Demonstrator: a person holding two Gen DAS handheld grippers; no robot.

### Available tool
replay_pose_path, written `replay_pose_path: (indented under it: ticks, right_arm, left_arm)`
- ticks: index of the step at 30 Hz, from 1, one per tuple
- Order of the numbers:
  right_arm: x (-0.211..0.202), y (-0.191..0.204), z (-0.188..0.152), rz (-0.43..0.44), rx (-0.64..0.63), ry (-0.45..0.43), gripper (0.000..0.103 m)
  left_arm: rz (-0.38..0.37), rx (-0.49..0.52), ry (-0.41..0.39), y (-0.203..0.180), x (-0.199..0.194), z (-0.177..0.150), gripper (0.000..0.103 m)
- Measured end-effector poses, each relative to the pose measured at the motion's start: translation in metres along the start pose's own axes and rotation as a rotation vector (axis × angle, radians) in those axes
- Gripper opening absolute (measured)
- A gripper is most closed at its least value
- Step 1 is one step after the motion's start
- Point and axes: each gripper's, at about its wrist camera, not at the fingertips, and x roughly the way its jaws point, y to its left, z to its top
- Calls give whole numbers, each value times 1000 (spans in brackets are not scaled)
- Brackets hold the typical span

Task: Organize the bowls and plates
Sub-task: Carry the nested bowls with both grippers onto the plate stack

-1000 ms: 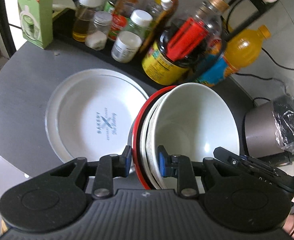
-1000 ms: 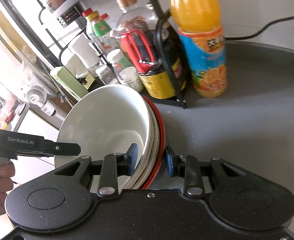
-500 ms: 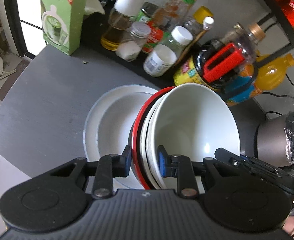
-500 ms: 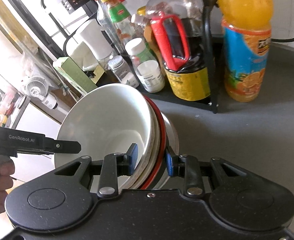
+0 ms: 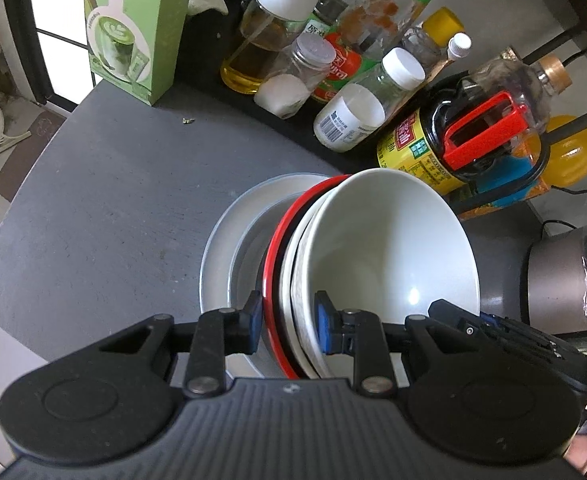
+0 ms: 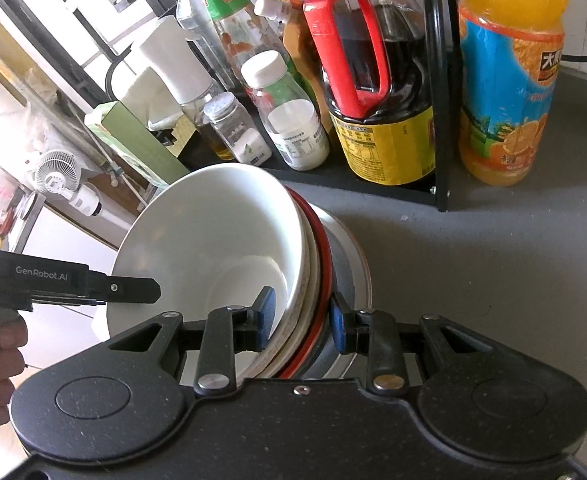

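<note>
1. We see the bowl stack point(image 5: 389, 256): a white bowl nested in a second white bowl and a red-rimmed bowl point(image 5: 274, 256), all tilted, above the white plate point(image 5: 221, 248) that lies flat on the grey countertop point(image 5: 101, 200).
2. In the left wrist view, we find the stack's near rim between the fingers of the left gripper point(image 5: 287, 328). The outer pad sits against the red-rimmed bowl's outside wall, the blue inner pad inside the top white bowl; the fingers clench on the stacked rims.
3. In the right wrist view, we find the opposite rim of the stack point(image 6: 221, 248) between the fingers of the right gripper point(image 6: 301, 320). One pad lies inside the top bowl, the other against the outside below the red rim; these fingers also grasp the stack.
4. We note the plate point(image 6: 353, 264) showing just behind the stack in the right wrist view.
5. Beyond the plate, we see a black rack point(image 6: 441, 120) with a dark sauce bottle point(image 6: 373, 92), small jars and an orange drink bottle point(image 6: 509, 80) beside it.
</note>
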Motion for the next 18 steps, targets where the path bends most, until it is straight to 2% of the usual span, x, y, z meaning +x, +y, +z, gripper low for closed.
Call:
replay_pose_path:
  ticks: [12, 14, 15, 16, 17, 18]
  right_arm:
    - [0, 1, 3, -5, 8, -9, 33]
    - [-3, 3, 2, 2, 5, -20, 38]
    - [-5, 3, 2, -2, 5, -28, 47]
    - [-7, 4, 1, -12, 5, -35, 56]
    - [-8, 4, 1, -22, 3, -41, 58]
    - [-10, 3, 1, -32, 2, -46, 61]
  left_arm:
    - [30, 67, 6, -6, 6, 6, 29]
    - [42, 68, 3, -7, 6, 6, 33]
    - [58, 72, -1, -9, 6, 6, 35]
    - [86, 78, -6, -11, 5, 5, 42]
    - [107, 88, -13, -13, 4, 5, 49]
    - [114, 98, -23, -14, 3, 4, 52]
